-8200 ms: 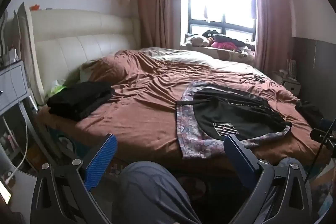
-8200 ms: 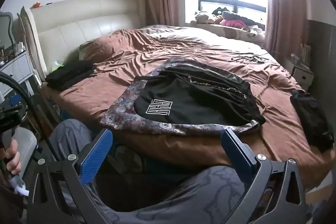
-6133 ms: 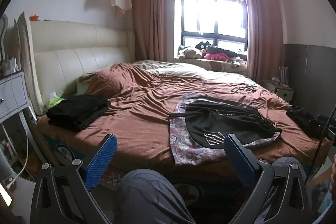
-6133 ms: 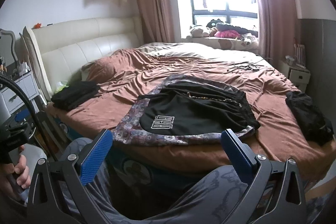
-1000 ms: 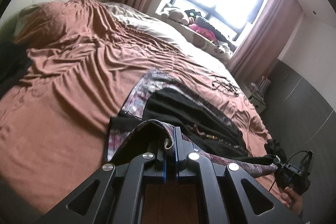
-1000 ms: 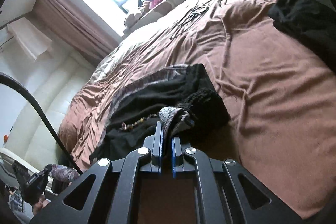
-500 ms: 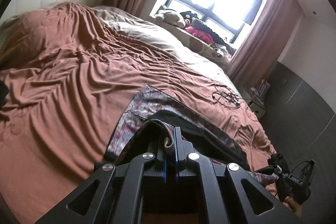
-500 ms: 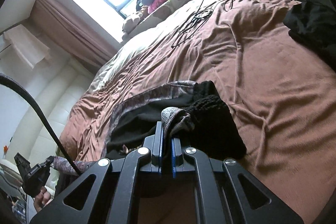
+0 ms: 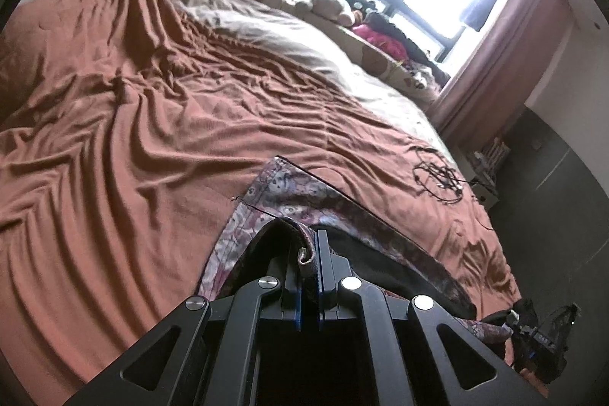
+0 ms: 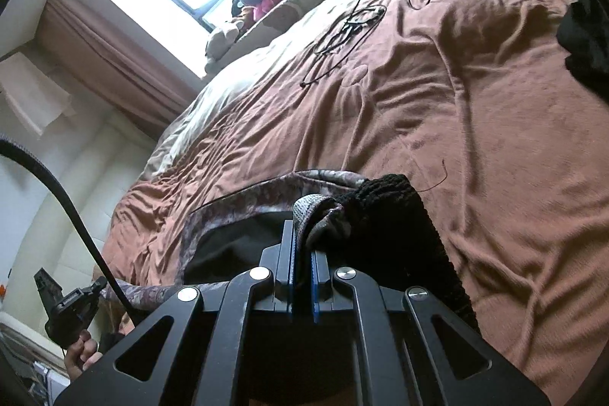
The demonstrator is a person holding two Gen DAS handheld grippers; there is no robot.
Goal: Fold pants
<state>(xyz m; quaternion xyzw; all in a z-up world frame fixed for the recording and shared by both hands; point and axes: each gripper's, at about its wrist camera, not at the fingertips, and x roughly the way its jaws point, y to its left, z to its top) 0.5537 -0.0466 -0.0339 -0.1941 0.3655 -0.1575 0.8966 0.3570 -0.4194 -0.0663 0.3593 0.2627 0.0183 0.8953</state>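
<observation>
Both grippers, left gripper (image 9: 309,276) and right gripper (image 10: 302,276), clamp a hem of the pants (image 9: 300,193) lifted near the bed's (image 9: 114,177) near edge; slippery layers could slide free or bunch, skewing the fold.

the bed (image 9: 152,177) is covered by a wrinkled rust-brown sheet (image 10: 475,139), with a pale grey-beige cover (image 9: 274,37) lying over its far side toward the window. directly on the sheet lie the pants (image 9: 304,196), patterned cloth with a black inside, at the near edge, a tangle of thin black cable (image 9: 437,177) farther off toward the window side, and a dark heap of clothing (image 10: 586,37) at the bed's right edge in the right wrist view.
</observation>
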